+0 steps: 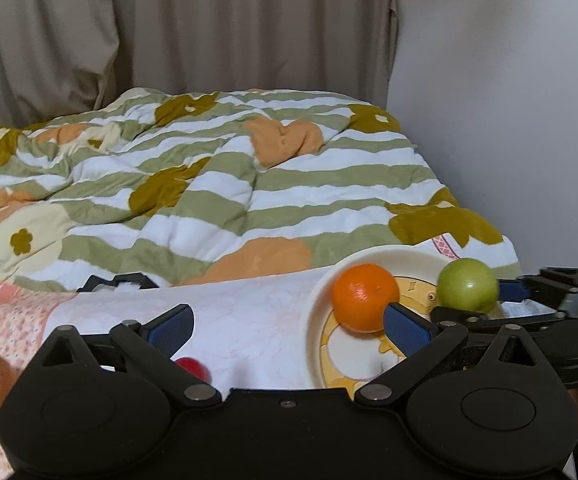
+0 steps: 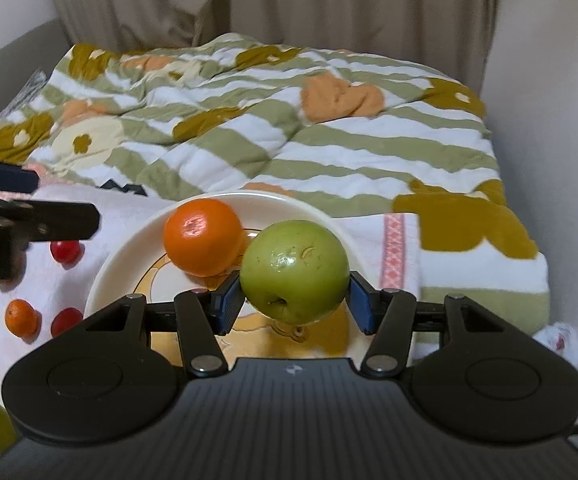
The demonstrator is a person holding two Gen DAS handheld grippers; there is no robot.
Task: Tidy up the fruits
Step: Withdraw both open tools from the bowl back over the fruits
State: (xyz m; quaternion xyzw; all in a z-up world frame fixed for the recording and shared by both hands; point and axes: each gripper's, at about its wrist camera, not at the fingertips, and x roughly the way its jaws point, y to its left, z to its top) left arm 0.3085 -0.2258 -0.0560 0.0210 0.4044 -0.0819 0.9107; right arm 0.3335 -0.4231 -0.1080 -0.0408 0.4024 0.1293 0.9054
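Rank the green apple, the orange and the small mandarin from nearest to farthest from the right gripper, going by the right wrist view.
1. Green apple: clamped between the right gripper's pads, above the plate.
2. Orange: on the plate, just left of and beyond the apple.
3. Small mandarin: off the plate, far left on the white cloth.

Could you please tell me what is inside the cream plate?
The cream plate holds one round orange. The right tool grips a green apple above it, covering part of the plate's yellow print.
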